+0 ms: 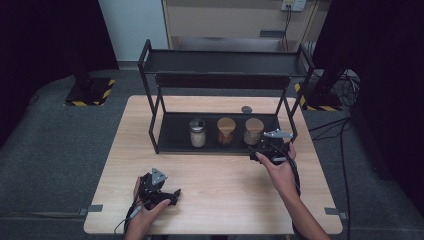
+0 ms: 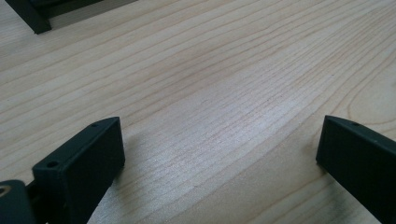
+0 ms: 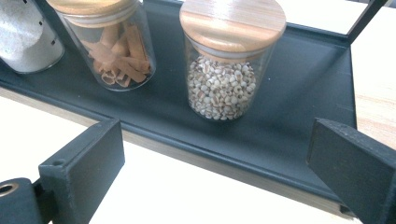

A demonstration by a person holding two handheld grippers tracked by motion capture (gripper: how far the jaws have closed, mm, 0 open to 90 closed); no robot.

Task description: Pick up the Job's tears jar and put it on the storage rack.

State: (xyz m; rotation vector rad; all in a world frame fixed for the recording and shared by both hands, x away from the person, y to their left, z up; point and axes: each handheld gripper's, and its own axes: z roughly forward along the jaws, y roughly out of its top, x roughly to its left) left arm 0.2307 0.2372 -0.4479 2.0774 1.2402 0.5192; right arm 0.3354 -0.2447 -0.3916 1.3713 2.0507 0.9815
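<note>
The right hand-held gripper (image 1: 264, 149) sits at the front edge of the black rack's (image 1: 150, 55) lower shelf (image 3: 299, 116), toward that shelf's right end, held by the person's right hand (image 1: 281, 172). In the right gripper view its jaws stand wide apart with nothing between them, so it is released. Just beyond the jaws, the jar of pale grains (image 3: 229, 60) stands upright on the lower shelf near its right end, capped with a round wooden lid (image 3: 232, 17). The jar is apart from the jaws and untouched.

To the left of it on the same shelf stands the jar of brown sticks (image 3: 112, 46), also upright under a wooden lid, near the grain jar but not touching it. Farther left is a jar of white powder (image 3: 25, 42) with a metal top, seen in the high view toward the shelf's middle.

The left hand-held gripper (image 1: 167, 192) rests low over the surface (image 1: 225, 185) near its front edge, left of centre, in the person's left hand (image 1: 145, 212). In the left gripper view its jaws are spread wide over bare wood, released and holding nothing. It is well apart from the rack and the jars.

A small dark round object (image 1: 246, 109) lies on the surface behind the rack, toward the back edge.
</note>
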